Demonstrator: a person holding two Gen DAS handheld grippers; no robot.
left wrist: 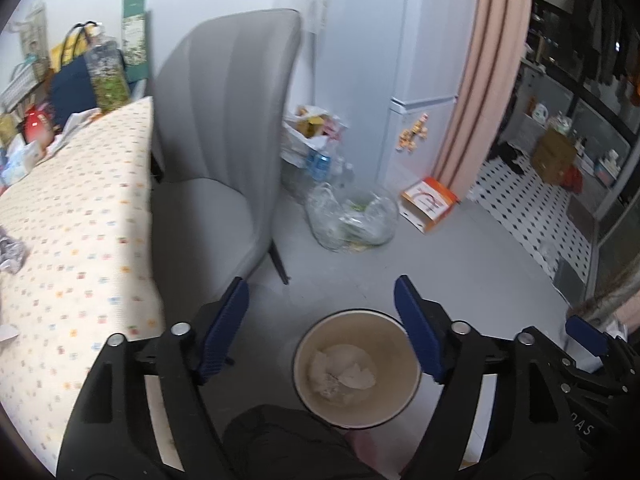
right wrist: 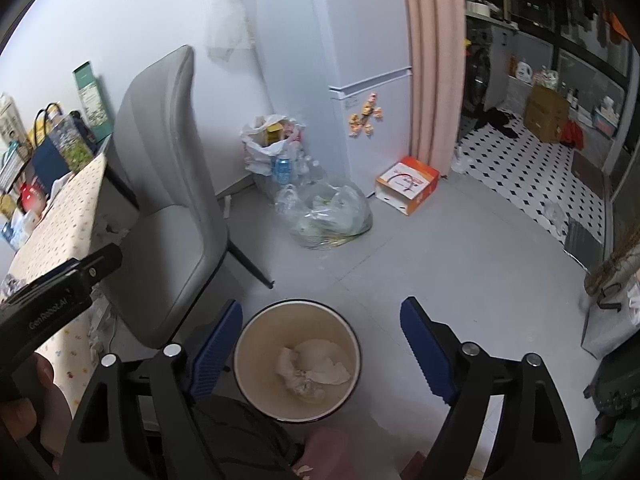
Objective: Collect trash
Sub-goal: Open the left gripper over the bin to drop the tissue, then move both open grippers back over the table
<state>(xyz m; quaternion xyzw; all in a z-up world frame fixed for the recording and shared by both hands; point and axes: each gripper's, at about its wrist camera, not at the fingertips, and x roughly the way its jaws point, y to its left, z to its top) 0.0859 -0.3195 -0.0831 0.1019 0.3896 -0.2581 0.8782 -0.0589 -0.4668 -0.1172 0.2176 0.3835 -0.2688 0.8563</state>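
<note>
A round beige trash bin (left wrist: 396, 344) stands on the grey floor below both grippers, and it also shows in the right wrist view (right wrist: 256, 340). Crumpled white paper (left wrist: 344, 372) lies at its bottom, also seen from the right wrist (right wrist: 312, 372). My left gripper (left wrist: 322, 332) is open and empty above the bin. My right gripper (right wrist: 322, 348) is open and empty above the bin too. More crumpled trash (left wrist: 10, 250) lies on the dotted tablecloth (left wrist: 80, 220) at the left.
A grey chair (left wrist: 216, 140) stands between table and bin. A clear plastic bag of rubbish (right wrist: 328, 212), a white bag with bottles (right wrist: 272, 152), an orange-white box (right wrist: 406, 184) and a fridge (right wrist: 372, 80) are beyond. A pink curtain (right wrist: 436, 60) hangs right.
</note>
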